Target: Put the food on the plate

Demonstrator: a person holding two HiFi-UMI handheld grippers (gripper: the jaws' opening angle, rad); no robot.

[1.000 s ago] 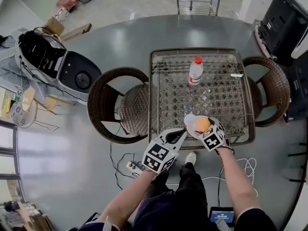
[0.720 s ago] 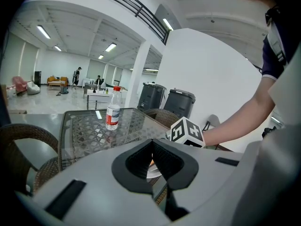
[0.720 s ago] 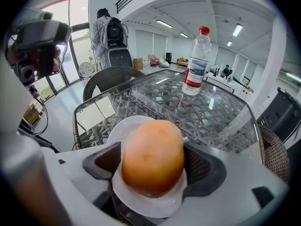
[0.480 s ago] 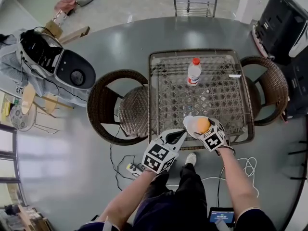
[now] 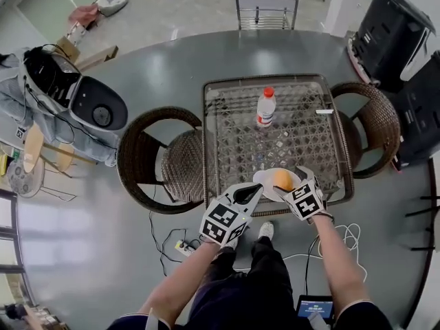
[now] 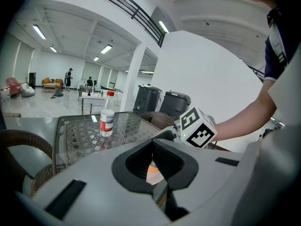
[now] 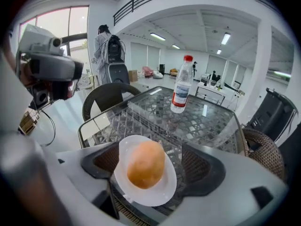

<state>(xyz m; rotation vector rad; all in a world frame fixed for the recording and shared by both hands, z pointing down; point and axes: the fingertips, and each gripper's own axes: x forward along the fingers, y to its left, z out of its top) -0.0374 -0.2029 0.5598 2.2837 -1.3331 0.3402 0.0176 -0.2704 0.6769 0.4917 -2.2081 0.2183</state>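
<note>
A round orange piece of food (image 7: 146, 164) lies on a small white plate (image 7: 162, 189), which sits on the glass table (image 5: 227, 115) near its front edge. My right gripper (image 7: 153, 160) stands wide open around them, and its pads are clear of the food on both sides. The head view shows the same: food (image 5: 282, 179), plate (image 5: 263, 181) and right gripper (image 5: 284, 184). My left gripper (image 5: 256, 188) hovers just left of the plate with its fingertips together and nothing held. Through the left gripper (image 6: 153, 154) I glimpse a sliver of the food (image 6: 151, 169).
A plastic water bottle (image 5: 265, 106) with a red cap stands upright at the table's far middle. Wicker chairs flank the table on the left (image 5: 161, 160) and right (image 5: 371, 126). A power strip and cables (image 5: 185, 247) lie on the floor by the person's feet.
The right jaws have spread a little wider, away from the food. The head camera drifted, so the table sits slightly left and lower. The left gripper kept its place.
</note>
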